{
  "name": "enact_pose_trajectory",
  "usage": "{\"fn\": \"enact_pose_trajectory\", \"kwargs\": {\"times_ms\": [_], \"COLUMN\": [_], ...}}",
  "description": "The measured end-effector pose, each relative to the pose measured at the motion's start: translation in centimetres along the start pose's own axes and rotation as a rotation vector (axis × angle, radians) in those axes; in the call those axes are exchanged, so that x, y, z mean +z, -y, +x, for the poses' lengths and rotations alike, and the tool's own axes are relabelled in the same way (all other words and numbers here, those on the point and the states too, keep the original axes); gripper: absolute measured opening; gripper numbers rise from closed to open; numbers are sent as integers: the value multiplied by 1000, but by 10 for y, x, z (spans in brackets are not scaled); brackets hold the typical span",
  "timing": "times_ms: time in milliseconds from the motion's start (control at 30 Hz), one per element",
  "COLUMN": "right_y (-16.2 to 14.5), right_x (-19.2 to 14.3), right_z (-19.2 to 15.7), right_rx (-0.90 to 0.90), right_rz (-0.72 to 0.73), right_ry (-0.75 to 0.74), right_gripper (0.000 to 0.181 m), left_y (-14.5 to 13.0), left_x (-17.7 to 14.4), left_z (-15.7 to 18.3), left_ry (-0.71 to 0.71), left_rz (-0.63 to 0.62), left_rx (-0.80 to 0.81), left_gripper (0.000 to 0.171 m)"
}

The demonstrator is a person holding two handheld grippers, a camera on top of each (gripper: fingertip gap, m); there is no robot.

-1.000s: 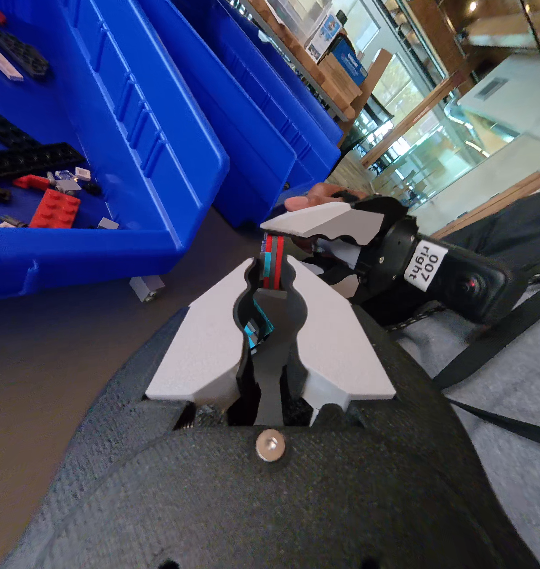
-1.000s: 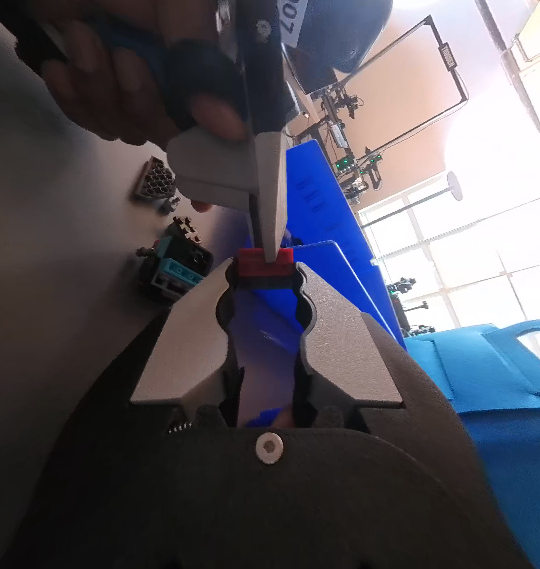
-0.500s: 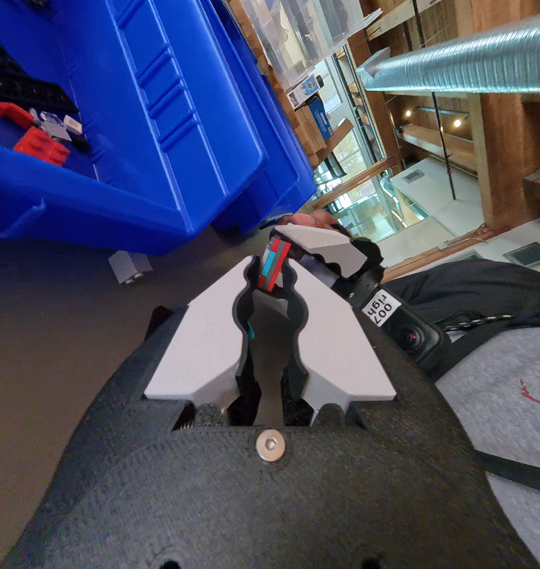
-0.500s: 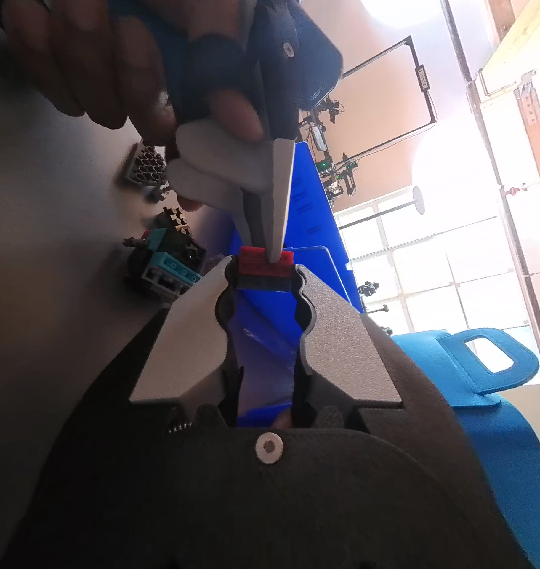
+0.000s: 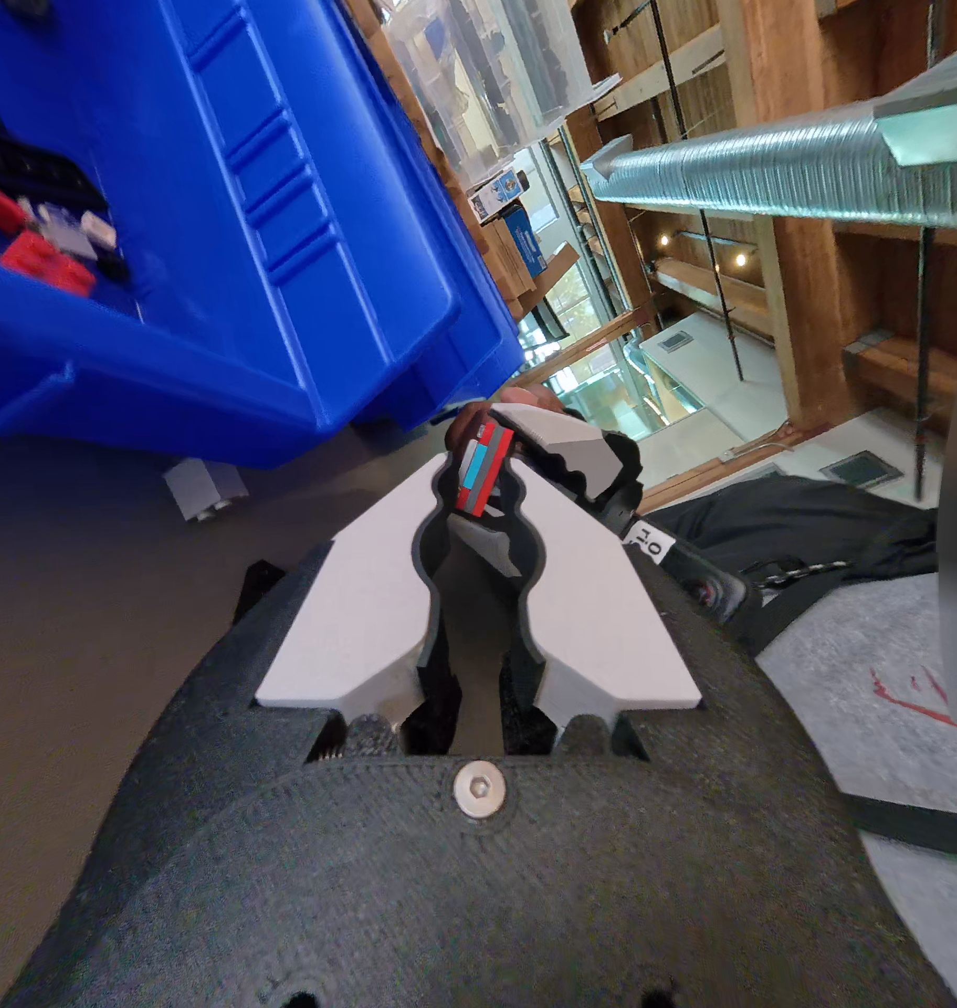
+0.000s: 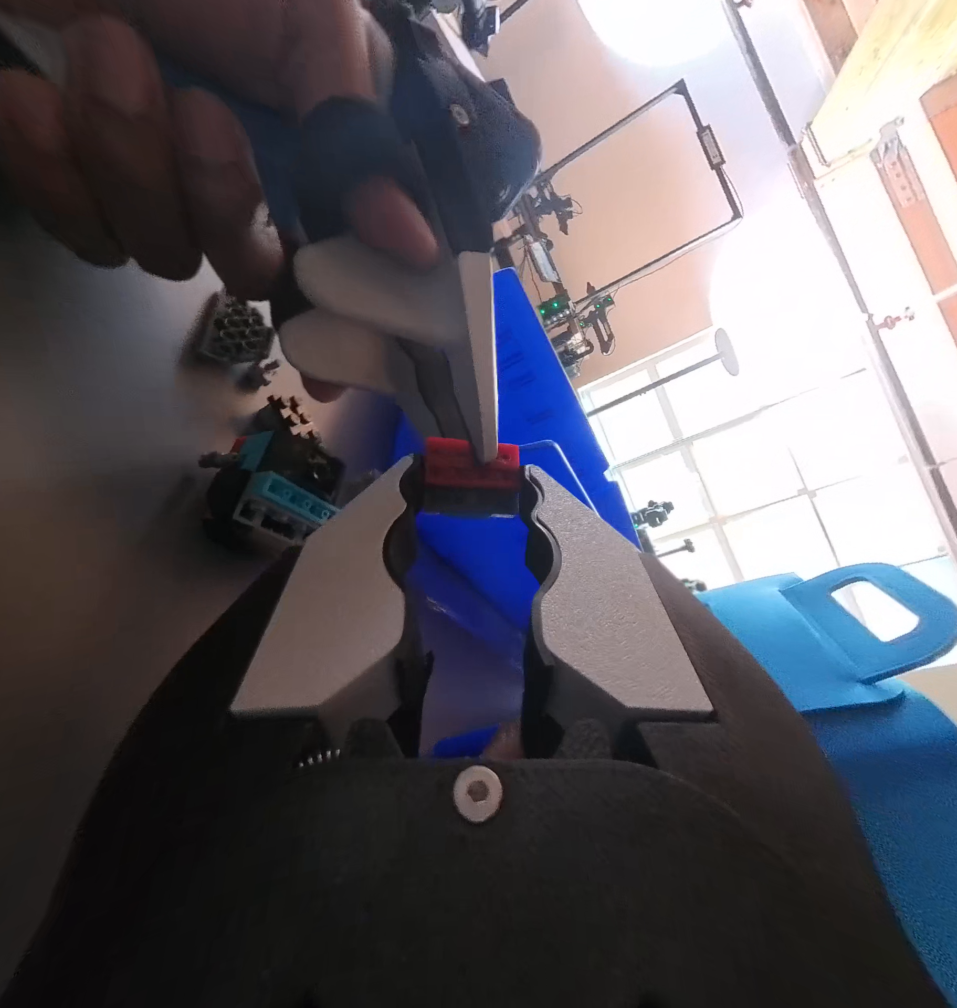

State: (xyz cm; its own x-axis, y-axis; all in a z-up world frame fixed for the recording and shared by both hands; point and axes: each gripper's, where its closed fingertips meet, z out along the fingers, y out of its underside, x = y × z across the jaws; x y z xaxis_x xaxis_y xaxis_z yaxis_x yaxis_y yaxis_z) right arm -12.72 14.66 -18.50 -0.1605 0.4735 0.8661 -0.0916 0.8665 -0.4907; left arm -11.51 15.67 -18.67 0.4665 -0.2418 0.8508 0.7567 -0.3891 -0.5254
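A small stack of bricks, red with teal and grey layers (image 5: 482, 463), is held between both grippers above the dark table. My left gripper (image 5: 479, 483) is shut on it at its fingertips. My right gripper's grey fingers (image 5: 558, 453) reach in from the far side and clamp the same stack. In the right wrist view, my right gripper (image 6: 471, 485) is shut on the stack's red and dark layers (image 6: 468, 472). The left gripper's fingers (image 6: 479, 338) come down from above, and their tips pinch the red top edge. A person's hand (image 6: 165, 163) holds the left gripper.
Large blue bins (image 5: 247, 218) stand close behind, one holding red (image 5: 45, 267) and black bricks. A loose grey brick (image 5: 203, 488) lies on the table by the bin. A teal and black brick model (image 6: 274, 491) and a grey brick (image 6: 233, 333) sit on the table. Only a small space, under 4 cm, lies between the two pairs of fingers.
Both grippers have kept hold of the stack. The left wrist view has tilted upward, so the bins have slid left and the stack now leans to the right between the fingertips.
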Motion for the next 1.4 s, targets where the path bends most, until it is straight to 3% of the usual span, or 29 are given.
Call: {"fn": "enact_pose_trajectory", "kwargs": {"times_ms": [233,567,933,1167,1400], "right_y": [1,9,30,34,32], "right_x": [-2,-10,-25,-32,-34], "right_z": [12,27,35,35,37], "right_rx": [116,380,560,612,633], "right_rz": [39,159,335,397,415], "right_ry": [-32,-1,78,136,161], "right_gripper": [35,44,48,36,26], "left_y": [8,24,6,-3,-1], "left_x": [-3,-15,-11,-8,-13], "left_z": [9,30,50,50,60], "left_ry": [53,-120,-45,41,57], "left_rz": [9,94,9,-16,30], "left_rx": [226,203,714,1005,1182], "left_gripper": [14,14,14,15,15]}}
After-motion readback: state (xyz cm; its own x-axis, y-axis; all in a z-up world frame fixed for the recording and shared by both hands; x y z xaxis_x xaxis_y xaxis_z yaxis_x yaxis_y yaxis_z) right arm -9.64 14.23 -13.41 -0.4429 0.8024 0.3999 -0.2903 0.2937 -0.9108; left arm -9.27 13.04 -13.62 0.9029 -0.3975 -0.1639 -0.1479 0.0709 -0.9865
